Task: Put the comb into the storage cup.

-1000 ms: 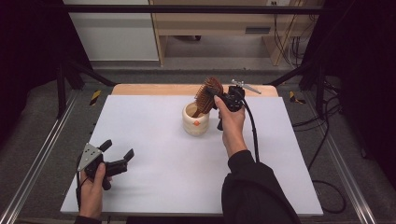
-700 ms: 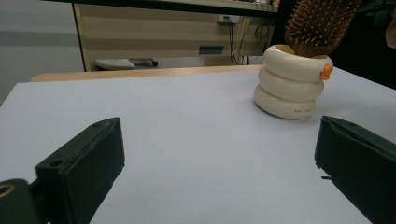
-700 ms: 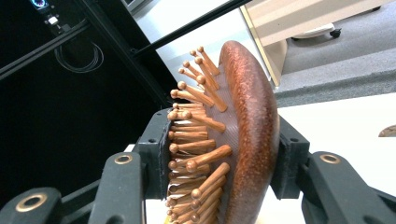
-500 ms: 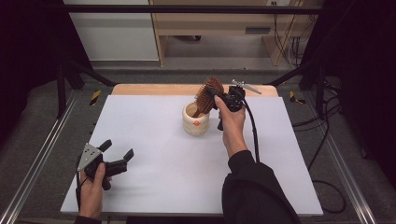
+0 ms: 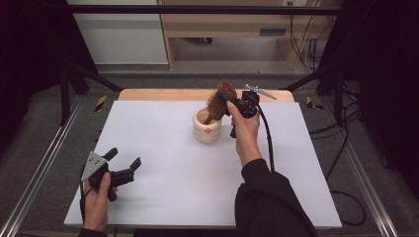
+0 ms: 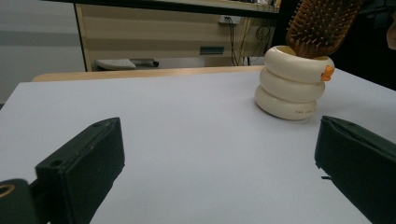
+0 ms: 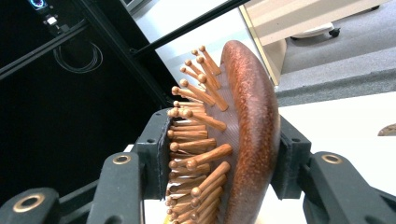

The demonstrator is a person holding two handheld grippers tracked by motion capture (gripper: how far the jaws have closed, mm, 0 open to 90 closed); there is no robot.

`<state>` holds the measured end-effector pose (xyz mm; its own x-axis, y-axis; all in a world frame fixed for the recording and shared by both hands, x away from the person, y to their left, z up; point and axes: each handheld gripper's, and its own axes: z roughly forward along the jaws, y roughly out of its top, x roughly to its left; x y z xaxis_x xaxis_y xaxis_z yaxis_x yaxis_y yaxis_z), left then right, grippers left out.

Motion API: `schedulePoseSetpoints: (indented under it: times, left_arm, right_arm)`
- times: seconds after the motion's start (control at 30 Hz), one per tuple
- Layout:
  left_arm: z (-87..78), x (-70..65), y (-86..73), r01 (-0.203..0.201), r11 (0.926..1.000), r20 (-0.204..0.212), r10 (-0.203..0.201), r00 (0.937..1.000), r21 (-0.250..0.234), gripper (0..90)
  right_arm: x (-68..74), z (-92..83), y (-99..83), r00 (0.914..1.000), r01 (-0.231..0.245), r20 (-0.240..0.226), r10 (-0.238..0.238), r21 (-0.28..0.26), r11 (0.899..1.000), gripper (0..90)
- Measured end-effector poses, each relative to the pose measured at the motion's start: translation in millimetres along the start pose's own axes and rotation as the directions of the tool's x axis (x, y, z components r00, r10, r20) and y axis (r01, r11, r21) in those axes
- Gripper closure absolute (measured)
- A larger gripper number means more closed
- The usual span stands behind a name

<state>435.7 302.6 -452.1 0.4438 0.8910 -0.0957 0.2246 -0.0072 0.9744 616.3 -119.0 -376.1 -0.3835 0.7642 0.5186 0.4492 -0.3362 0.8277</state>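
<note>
Above cream ringed holder (image 5: pixel 207 129), mid-table toward far edge, our right gripper (image 5: pixel 236 103) clamps wooden paddle hairbrush (image 5: pixel 220 100) by its head: one jaw on pin side, one on rounded back. Grip high on head likely leaves handle free; handle end sits down in holder, brush tilted. Near front-left corner, well apart from holder, our left gripper (image 5: pixel 123 165) waits, jaws wide, empty, probably kept clear of working hand.

Probably a lab: black frame (image 5: pixel 197 9), loose cables (image 5: pixel 341 133) (floor-level), white table (image 5: pixel 163 133).
</note>
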Motion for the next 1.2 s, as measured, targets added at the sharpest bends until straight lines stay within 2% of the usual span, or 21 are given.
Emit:
schedulePoseSetpoints:
  times: [1.2]
  left_arm:
    - [0.2,0.5,0.0,0.001,1.0,-0.003,-0.001,1.0,0.0,1.6]
  right_arm:
    - [-3.0,1.3,-0.1,1.0,-0.006,0.004,0.006,0.003,1.0,46.9]
